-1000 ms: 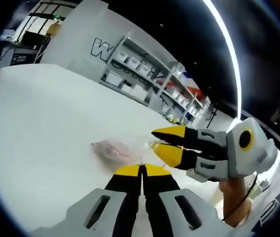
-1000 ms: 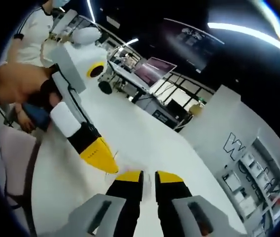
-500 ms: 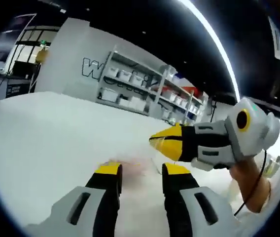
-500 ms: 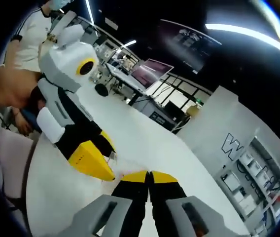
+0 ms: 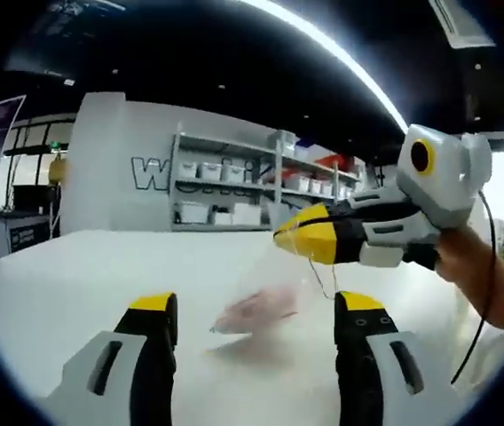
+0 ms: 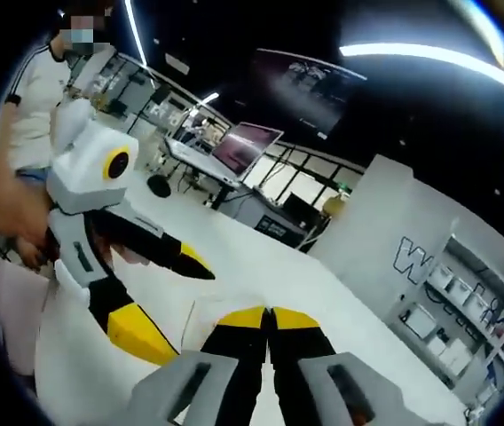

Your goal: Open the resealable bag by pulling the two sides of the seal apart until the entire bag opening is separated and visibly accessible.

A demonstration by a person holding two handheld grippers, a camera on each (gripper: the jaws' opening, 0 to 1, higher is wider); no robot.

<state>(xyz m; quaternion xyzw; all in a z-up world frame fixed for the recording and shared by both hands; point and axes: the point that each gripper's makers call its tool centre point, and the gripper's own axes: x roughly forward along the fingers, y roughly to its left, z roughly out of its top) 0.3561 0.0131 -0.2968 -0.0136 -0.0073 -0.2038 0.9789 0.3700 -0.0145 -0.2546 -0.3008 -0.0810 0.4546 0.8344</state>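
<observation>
The table (image 5: 74, 266) lay white beneath the bag (image 5: 256, 311), which hung just above it. The right gripper (image 5: 298, 238) pinched one seal edge; the left gripper (image 5: 256, 306) gaped, holding nothing. It should take the opposite lip before pulling.

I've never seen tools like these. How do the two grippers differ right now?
The left gripper has its jaws spread wide with nothing between them, while the right gripper is pressed shut. The right one, seen in the left gripper view, appears to pinch the clear bag, which dangles from it. Both have yellow tips.
</observation>
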